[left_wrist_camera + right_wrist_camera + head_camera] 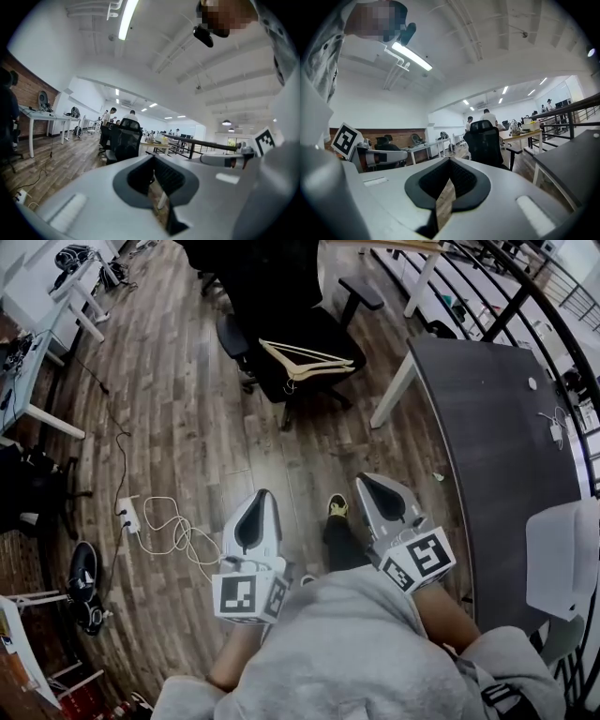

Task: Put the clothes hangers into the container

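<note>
Wooden hangers (309, 360) lie on black chair (323, 329); left claw (263, 495) and right claw (368, 480) closed, empty.

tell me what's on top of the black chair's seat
A small stack of pale clothes hangers lies on the seat of the black chair. They overlap, so the exact number can't be told, and the part of the seat beneath them is covered.
</note>
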Demonstrator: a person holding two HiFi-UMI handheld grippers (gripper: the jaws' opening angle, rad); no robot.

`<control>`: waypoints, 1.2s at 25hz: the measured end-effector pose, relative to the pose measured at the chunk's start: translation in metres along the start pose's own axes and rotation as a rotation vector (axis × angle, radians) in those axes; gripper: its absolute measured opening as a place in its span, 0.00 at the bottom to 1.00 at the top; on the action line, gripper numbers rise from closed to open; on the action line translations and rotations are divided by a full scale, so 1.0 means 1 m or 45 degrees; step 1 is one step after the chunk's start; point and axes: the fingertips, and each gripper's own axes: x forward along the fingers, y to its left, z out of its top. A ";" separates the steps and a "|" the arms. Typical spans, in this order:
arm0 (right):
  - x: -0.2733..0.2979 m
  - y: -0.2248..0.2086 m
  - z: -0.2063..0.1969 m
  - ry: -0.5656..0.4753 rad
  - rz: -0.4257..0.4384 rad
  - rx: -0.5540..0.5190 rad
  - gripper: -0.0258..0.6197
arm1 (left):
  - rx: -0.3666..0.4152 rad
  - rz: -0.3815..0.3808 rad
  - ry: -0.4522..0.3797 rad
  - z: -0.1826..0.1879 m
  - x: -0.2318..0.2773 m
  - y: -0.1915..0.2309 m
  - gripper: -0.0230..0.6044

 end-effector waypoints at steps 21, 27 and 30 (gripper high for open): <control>0.140 -0.232 0.045 0.023 0.041 0.070 0.04 | 0.063 -0.033 0.120 0.027 0.274 -0.028 0.05; 0.150 -0.259 0.046 0.010 0.058 0.089 0.04 | 0.081 -0.015 0.118 0.026 0.299 -0.033 0.05; 0.151 -0.263 0.049 -0.003 0.063 0.089 0.04 | 0.095 -0.007 0.111 0.030 0.302 -0.034 0.05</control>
